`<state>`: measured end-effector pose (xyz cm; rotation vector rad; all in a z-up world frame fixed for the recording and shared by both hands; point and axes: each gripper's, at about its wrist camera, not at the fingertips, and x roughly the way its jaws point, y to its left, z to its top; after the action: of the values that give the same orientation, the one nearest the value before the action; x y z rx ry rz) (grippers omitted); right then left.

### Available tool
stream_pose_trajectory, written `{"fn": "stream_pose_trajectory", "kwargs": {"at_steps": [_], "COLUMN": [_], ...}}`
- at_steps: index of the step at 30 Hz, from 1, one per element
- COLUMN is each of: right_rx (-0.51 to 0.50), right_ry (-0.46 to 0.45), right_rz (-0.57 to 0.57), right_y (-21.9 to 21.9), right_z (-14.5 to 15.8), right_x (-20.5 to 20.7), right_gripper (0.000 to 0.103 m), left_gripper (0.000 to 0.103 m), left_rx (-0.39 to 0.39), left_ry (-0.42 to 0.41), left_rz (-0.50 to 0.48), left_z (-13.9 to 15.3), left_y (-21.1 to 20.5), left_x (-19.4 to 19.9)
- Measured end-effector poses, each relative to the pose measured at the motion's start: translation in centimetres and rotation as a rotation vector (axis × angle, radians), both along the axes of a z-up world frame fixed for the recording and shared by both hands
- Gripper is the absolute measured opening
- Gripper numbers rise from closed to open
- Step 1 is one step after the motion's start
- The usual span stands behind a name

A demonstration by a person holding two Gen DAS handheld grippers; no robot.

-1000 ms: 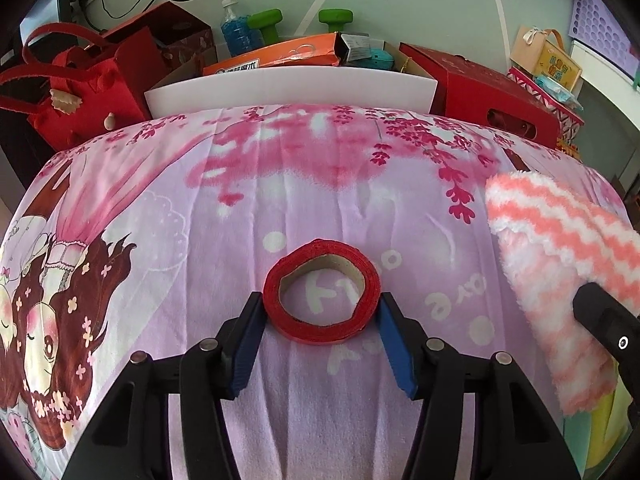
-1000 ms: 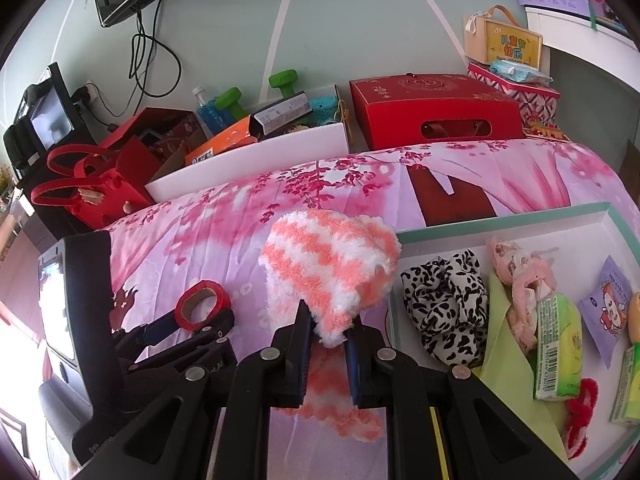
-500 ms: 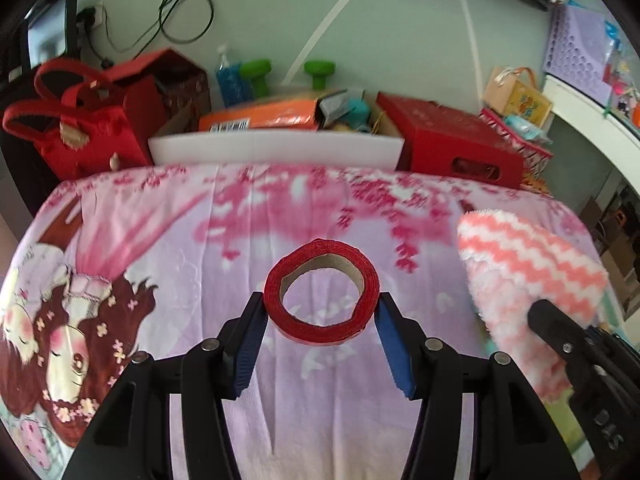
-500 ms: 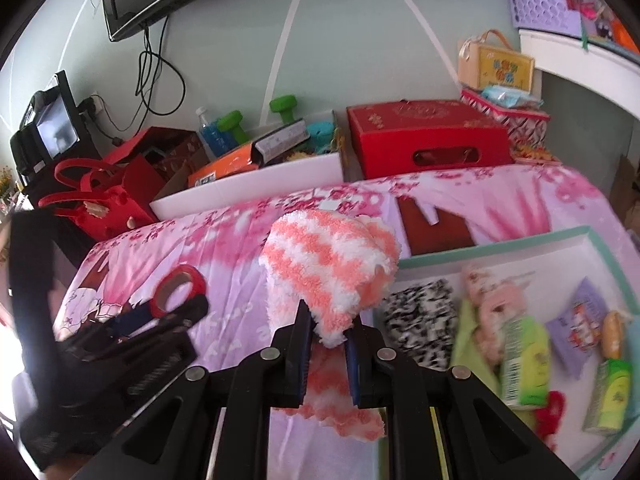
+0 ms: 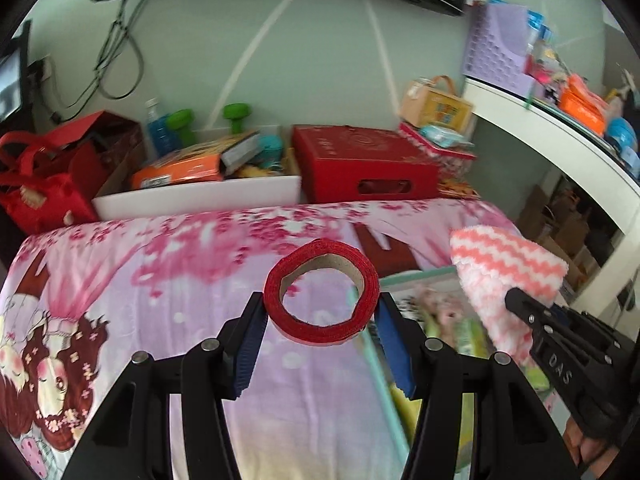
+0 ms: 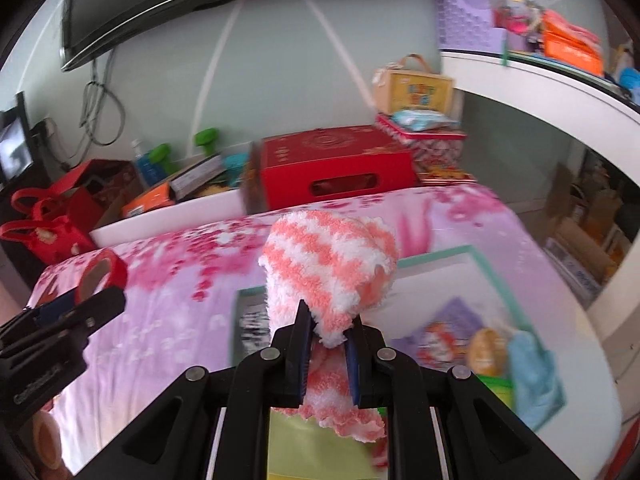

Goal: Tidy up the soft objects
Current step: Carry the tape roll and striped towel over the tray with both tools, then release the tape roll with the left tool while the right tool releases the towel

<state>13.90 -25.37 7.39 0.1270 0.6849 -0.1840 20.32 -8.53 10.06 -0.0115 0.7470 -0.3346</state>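
Left hand-held gripper [image 5: 320, 320]: its jaws are closed on a red tape roll [image 5: 321, 289], one blue pad pressing each side of the ring. The roll is held flat, its brown cardboard core visible, clear of the pink floral bed sheet [image 5: 160, 280] below it. In the right wrist view the same roll [image 6: 102, 276] appears at the far left, in the tips of the left hand-held gripper [image 6: 76, 304].

Right hand-held gripper [image 6: 326, 344]: its jaws are nearly together, pinching a fluffy pink-and-white striped sock [image 6: 332, 272]. The bulk of the sock bunches above the fingertips; a further length hangs below, between the gripper's arms. In the left wrist view the sock [image 5: 508, 276] is at the right, well apart from the tape roll, with the right hand-held gripper [image 5: 516, 300] clamped on its lower edge.

Beneath and beyond the sock lies a shallow tray with a teal rim [image 6: 436, 258] on the bed, holding small packets and soft items; motion blur prevents identifying them.

Writing: the right hand-held gripper's side shows the letters "DAS" [image 5: 558, 370]. Gold print on the red box [image 6: 336, 164] and the label on the orange carton [image 5: 176, 170] cannot be read.
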Motion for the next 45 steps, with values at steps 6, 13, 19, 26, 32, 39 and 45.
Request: {"fn": "stream_pose_trajectory", "kwargs": {"at_steps": [6,13,19,26,32,39,45], "right_rx": [0.002,0.019,0.042,0.055,0.046,0.038,0.015], "right_ry": [0.012,0.037,0.040,0.078,0.135,0.173,0.193], "right_rz": [-0.089,-0.158,-0.201,-0.223,-0.212,-0.216,-0.219], "right_y": [-4.3,-7.6,-9.5,-10.6,-10.2,-10.0,-9.7], "right_z": [0.1,-0.8,-1.2,-2.5,-4.1,-5.3,-5.5], "right_x": [-1.2,-1.9,-2.5,-2.1,-1.0,-0.5,-0.3], "right_gripper": [0.016,0.016,0.016,0.017,0.018,0.020,0.023], "left_gripper": [0.057,0.057,0.057,0.057,0.057,0.058,0.058], "left_rx": [0.019,0.061,0.060,0.077,0.088,0.106,0.112], "left_ry": [-0.003,0.007,0.050,0.081,0.114,0.120,0.136], "left_rz": [-0.091,-0.200,-0.229,-0.234,-0.231,-0.226,-0.232], "left_z": [-0.1,-1.6,-3.2,-4.9,-6.7,-7.4,-7.3], "left_y": [-4.3,-9.4,-11.4,-12.6,-13.0,-13.0,-13.0], "left_x": [-0.9,-1.5,-1.2,-0.6,0.1,0.3,0.2]}}
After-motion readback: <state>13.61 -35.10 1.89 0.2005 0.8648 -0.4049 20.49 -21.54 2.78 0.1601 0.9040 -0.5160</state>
